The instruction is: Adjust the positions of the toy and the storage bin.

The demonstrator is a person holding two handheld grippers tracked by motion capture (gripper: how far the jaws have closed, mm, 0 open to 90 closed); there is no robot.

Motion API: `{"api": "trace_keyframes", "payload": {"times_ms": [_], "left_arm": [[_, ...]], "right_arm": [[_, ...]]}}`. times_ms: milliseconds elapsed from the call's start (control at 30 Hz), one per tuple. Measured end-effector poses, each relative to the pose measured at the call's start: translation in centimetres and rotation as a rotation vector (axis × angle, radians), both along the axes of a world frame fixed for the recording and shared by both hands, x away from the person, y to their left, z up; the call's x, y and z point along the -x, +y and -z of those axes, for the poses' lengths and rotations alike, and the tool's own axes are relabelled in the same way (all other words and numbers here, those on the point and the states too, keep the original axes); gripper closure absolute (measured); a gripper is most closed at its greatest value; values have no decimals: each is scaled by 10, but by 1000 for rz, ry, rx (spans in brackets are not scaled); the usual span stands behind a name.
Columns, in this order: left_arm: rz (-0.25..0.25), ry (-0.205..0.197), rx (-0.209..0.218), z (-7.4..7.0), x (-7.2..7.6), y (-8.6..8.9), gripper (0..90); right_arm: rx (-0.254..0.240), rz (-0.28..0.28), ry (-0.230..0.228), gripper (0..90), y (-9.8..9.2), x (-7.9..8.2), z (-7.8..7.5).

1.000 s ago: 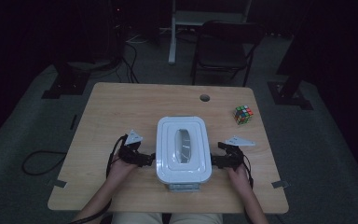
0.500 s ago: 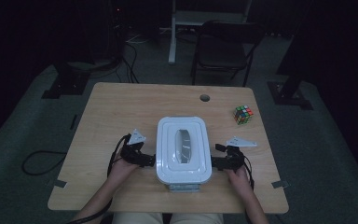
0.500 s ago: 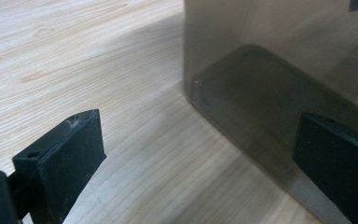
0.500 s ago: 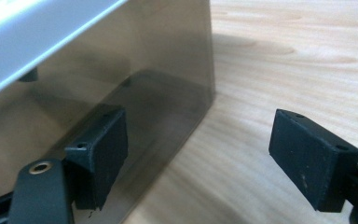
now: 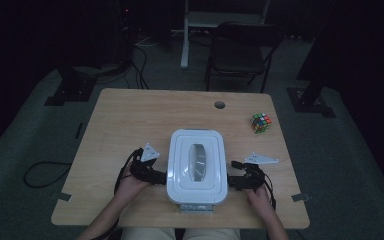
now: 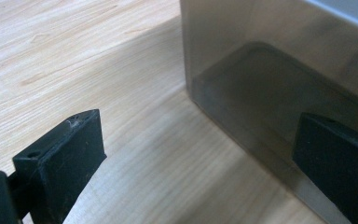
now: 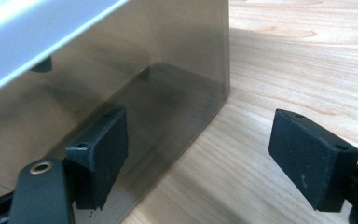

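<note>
Pale wood-grain table (image 5: 130,120), matt; box (image 6: 270,70) walls smoky translucent plastic, glossy; lid (image 5: 180,150) white smooth plastic; tongs pads (image 7: 100,154) matt black rubber.

jaws: two black pads, wide apart, nothing between
box (image 6: 279,70): translucent wall, by right pad
table (image 6: 74,56): pale wood grain

Your box: lidded and upright

The white-lidded container (image 5: 198,167) with clear walls stands at the counter's (image 5: 130,120) six-o'clock edge, lid shut, its grey handle running twelve to six.
</note>
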State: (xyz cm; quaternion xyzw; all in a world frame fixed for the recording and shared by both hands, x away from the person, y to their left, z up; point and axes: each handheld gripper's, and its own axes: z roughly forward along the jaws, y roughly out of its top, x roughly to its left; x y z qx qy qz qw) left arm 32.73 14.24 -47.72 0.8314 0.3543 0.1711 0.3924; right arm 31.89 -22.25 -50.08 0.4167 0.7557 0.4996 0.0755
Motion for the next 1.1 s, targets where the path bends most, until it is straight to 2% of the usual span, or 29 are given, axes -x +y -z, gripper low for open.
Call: {"api": "trace_keyframes", "payload": {"times_ms": [167, 233, 267, 333, 433, 500, 533, 600, 700, 833, 1000, 1100], "left_arm": [[11, 15, 23, 2, 3, 5, 30], [19, 20, 60, 7, 0, 9, 29], [21, 39, 67, 13, -3, 11, 29], [9, 59, 50, 22, -6, 14, 29], [-5, 89, 47, 30, -7, 19, 29], [-17, 92, 47, 32, -7, 24, 29], [-21, 92, 47, 31, -7, 26, 29], [-35, 88, 48, 30, -7, 32, 29], [-64, 86, 51, 30, -7, 42, 29], [-90, 91, 32, 31, -6, 56, 29], [-129, 90, 26, 32, -2, 72, 29], [-145, 91, 26, 32, 0, 80, 29]], "right_arm": [[2, 1, -4, 197, 0, 1, 0], [2, 19, -21, 166, -1, 2, 2], [-1, 29, -29, 138, -2, 2, 3], [1, 42, -36, 139, -3, 1, 7], [63, 73, -50, 135, -6, -1, 11], [59, 78, -48, 133, -9, -2, 12], [38, 110, -45, 132, -17, -5, 10], [28, 142, -56, 131, -27, -7, 8], [15, 156, -66, 130, -38, -11, 4], [56, 214, -93, 128, -50, -18, 1], [45, 275, -113, 127, -67, -26, -3], [69, 312, -134, 127, -77, -34, -6]]}}
